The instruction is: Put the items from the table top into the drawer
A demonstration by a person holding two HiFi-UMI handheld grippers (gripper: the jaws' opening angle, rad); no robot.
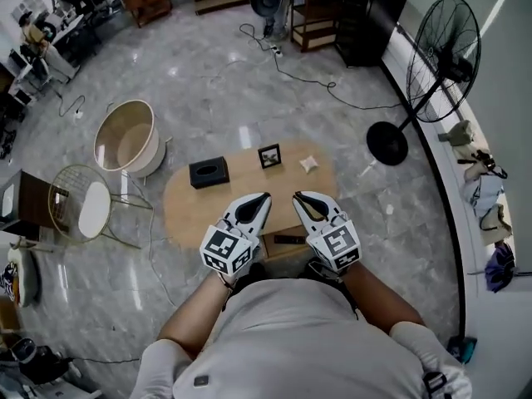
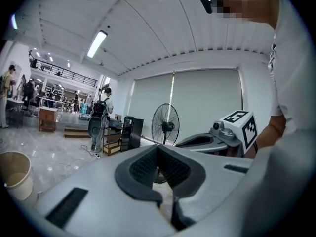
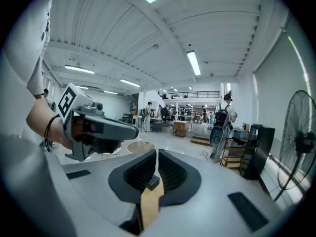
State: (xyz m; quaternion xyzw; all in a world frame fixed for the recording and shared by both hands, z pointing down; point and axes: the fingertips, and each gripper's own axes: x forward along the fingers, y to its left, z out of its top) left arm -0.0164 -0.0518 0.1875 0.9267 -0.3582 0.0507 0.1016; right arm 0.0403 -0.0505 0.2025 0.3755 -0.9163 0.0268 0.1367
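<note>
Pale wood marks the oval table [image 1: 187,210] at the centre of the head view, on a grey marble floor. At the frame's left stand a wire-frame side table [image 1: 79,206] and a round cream tub [image 1: 125,135]. On the tabletop, left to right, sit a black box [image 1: 209,173], a small black-framed picture [image 1: 269,155] and a crumpled beige item [image 1: 309,164], all well apart from the grippers. At the table's near edge, low in the frame between the two grippers, a wooden drawer [image 1: 278,246] appears to stand open with a dark object inside.

The left gripper [image 1: 264,196] is held in front of the person's chest, and its own view shows it clenched [image 2: 158,149], ribbed pads meeting with nothing between them. Just beside it, the right gripper [image 1: 298,196] is likewise clenched [image 3: 156,154] and empty; only the table below shows through the slit under its pads. A black pedestal fan [image 1: 440,56] stands at the upper right.
</note>
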